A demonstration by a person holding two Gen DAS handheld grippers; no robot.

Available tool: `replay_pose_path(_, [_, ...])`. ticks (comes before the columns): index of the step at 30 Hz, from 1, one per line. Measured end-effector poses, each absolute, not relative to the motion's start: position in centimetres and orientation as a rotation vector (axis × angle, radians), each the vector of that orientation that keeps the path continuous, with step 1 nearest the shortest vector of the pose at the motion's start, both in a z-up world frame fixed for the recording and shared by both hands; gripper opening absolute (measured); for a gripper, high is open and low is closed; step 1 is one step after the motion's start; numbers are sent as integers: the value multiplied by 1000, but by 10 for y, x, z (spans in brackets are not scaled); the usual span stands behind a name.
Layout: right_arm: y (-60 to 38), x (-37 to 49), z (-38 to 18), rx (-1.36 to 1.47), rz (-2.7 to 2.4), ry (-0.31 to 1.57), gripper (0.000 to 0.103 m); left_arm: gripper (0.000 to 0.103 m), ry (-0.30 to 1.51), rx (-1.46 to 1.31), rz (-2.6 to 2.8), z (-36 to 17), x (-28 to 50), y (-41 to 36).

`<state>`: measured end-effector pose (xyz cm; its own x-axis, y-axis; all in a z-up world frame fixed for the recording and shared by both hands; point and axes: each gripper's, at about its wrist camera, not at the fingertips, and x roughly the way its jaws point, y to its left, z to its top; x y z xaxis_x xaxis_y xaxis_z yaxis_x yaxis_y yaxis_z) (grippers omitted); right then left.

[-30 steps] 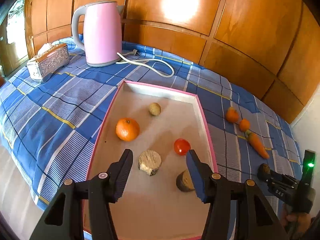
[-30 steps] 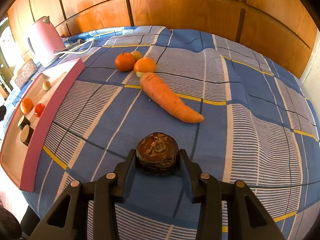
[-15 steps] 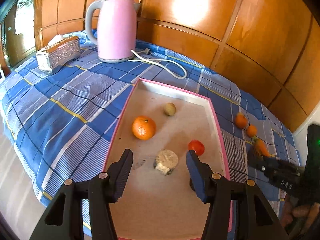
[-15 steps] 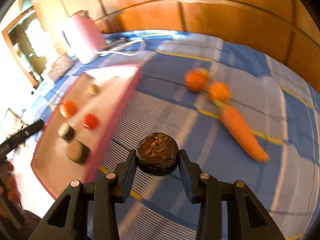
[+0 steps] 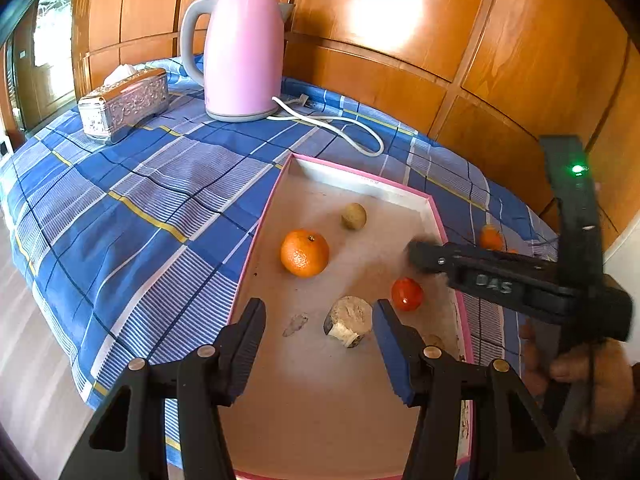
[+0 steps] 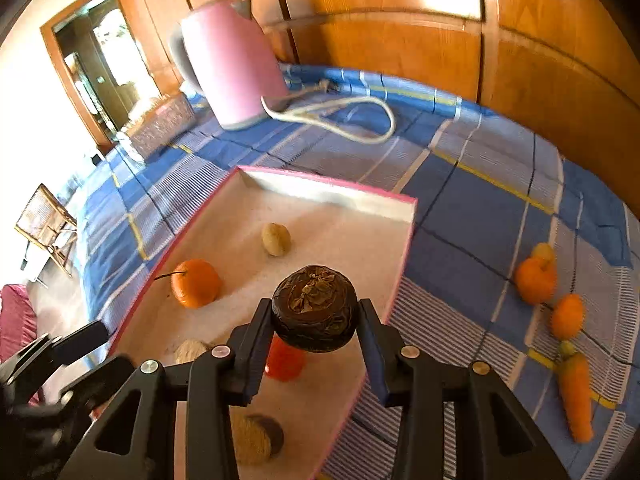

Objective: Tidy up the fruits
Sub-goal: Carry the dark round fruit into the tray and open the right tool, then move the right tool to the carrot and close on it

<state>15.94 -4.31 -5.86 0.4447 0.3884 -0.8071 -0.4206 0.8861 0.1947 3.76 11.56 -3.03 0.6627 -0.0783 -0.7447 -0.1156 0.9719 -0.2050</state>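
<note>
Right claw (image 6: 316, 330) is pinching the dark wrinkled fruit (image 6: 315, 307) over the pink tray (image 6: 404, 248); left claw (image 5: 318, 338) spread, empty. Drop it carelessly and it could roll onto the tomato (image 6: 284, 362).

Tablecloth (image 5: 132, 208): blue checks, crossed by white stripes and yellow lines
Tray (image 5: 362, 180): pink rim, white wall, beige floor
Kettle (image 5: 240, 56): pink, grey handle
Held fruit (image 6: 315, 307): dark brown
Carrot (image 6: 576, 396): orange
Tomato (image 5: 407, 294): red
</note>
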Motion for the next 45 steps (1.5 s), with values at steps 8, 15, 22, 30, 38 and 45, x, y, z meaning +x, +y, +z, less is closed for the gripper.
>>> replay_pose_path(8, [-61, 144, -60, 36, 480, 982, 45, 56, 845, -243, 15, -28, 36, 113])
replay_pose_path(15, [-86, 126, -55, 90, 441, 957, 45, 56, 849, -227, 5, -26, 34, 107])
replay_pose_path(22, [-119, 105, -58, 121, 382, 945, 45, 57, 844, -199, -18, -22, 31, 96])
replay_pose_path(30, [-181, 83, -68, 198, 252, 946, 45, 57, 851, -186, -61, -21, 31, 81])
replay_pose_path(38, [-237, 74, -77, 250, 137, 946, 45, 57, 841, -157, -143, -14, 31, 62])
replay_pose_path(45, [-262, 73, -79, 262, 91, 934, 45, 55, 864, -136, -244, -14, 32, 40])
